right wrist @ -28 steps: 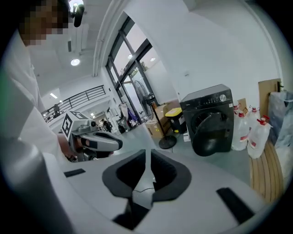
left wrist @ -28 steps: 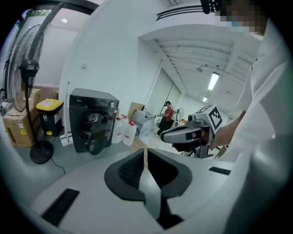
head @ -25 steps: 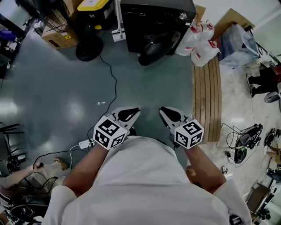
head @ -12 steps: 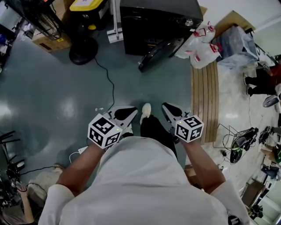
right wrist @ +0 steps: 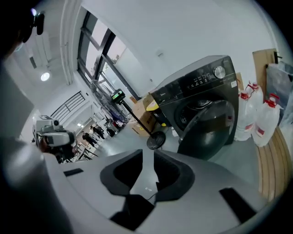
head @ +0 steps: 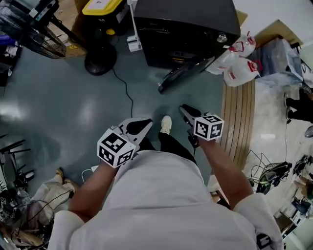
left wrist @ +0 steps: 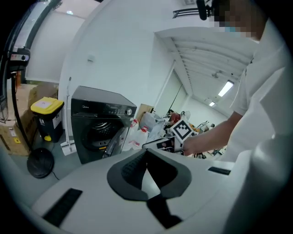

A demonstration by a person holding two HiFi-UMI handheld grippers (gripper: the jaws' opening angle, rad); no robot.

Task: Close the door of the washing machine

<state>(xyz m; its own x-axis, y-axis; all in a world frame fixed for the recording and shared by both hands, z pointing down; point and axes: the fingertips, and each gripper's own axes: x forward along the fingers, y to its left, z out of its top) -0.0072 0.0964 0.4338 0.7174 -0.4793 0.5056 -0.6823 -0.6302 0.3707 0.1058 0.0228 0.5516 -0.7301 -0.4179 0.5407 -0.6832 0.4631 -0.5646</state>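
Short of the washing machine (head: 186, 29), both tools were held over the glossy grey floor (head: 73, 107), and the machine's door (head: 188, 73) stood swung out from its front, untouched. From above, the head view gave only the machine's flat black top and the door edge-on as a thin dark bar. The left gripper view faced the front instead and showed the ribbed metal drum (left wrist: 96, 135) through the round opening. The right gripper view showed the control panel with its silver knob (right wrist: 219, 71) and the door's bulging, dark, glassy bowl. White plastic jugs (head: 239, 63) with red caps sat beside the machine on its door side, and a yellow-lidded bin (head: 100, 7) stood on its other side. The left tool (head: 142, 126) had its dark ribbed pads meeting at the tips, with nothing clamped. The right tool (head: 187, 112) had just been opening its jaws, which stood apart with only bare floor between them. Compared with a second earlier, the machine filled more of the head view. The right tool had pushed nearer the door than the left, and a pale shoe (head: 166, 124) had appeared between the tools, pointing at the machine.
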